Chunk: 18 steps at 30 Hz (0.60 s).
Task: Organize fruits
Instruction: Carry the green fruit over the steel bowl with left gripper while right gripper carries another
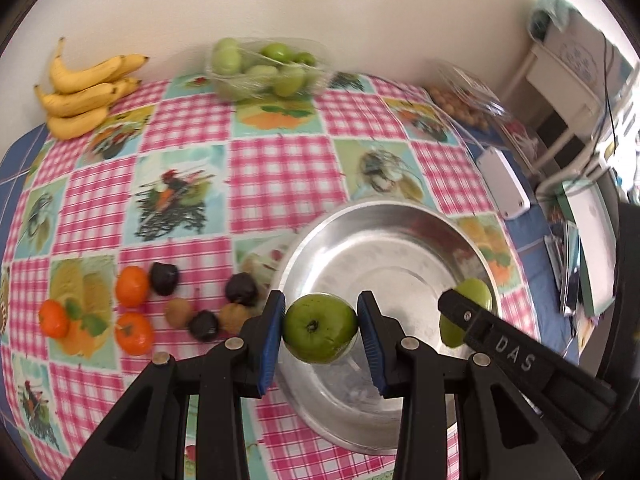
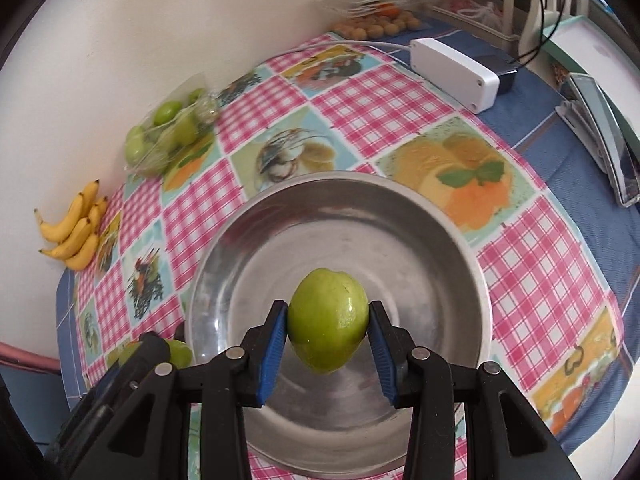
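Observation:
My left gripper (image 1: 320, 330) is shut on a green fruit (image 1: 319, 329), held above the near left part of a steel bowl (image 1: 384, 220). My right gripper (image 2: 328, 330) is shut on a second green fruit (image 2: 328, 320), hanging over the middle of the steel bowl (image 2: 460, 248). In the left wrist view the right gripper (image 1: 464, 312) and its fruit (image 1: 476, 294) show at the bowl's right side. In the right wrist view the left gripper's fruit (image 2: 178, 354) peeks out at lower left. The bowl holds nothing.
A clear tray of green fruits (image 1: 264, 66) and a bunch of bananas (image 1: 84, 92) lie by the wall. Three oranges (image 1: 132, 286), dark fruits (image 1: 164, 278) and brown ones (image 1: 179, 312) sit left of the bowl. A white box (image 2: 456, 74) and small yellow fruits (image 2: 380, 26) lie far right.

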Available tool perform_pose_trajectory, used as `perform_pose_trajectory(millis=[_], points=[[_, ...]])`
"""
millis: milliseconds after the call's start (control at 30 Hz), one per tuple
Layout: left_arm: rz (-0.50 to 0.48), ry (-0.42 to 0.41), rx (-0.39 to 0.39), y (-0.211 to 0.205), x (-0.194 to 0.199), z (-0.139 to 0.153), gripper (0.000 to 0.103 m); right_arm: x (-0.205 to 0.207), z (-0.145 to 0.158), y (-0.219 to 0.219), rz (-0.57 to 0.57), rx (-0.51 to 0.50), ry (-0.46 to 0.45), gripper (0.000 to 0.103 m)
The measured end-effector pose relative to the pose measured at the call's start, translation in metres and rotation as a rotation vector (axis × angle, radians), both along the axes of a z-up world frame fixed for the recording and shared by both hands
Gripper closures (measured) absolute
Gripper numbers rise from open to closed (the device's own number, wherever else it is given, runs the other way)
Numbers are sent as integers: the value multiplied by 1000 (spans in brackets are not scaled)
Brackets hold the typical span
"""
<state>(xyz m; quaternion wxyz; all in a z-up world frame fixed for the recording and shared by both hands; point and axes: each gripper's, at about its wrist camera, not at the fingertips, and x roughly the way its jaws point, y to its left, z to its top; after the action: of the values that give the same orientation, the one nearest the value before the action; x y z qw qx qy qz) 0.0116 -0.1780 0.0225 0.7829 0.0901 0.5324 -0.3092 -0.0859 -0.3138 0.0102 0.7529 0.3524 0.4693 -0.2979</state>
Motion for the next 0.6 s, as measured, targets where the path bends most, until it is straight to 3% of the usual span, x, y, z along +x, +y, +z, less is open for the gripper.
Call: perform_pose_trajectory(millis=[600], points=[[-25, 62, 15, -4, -7, -26, 64, 5, -7, 0, 5, -25, 51, 59]])
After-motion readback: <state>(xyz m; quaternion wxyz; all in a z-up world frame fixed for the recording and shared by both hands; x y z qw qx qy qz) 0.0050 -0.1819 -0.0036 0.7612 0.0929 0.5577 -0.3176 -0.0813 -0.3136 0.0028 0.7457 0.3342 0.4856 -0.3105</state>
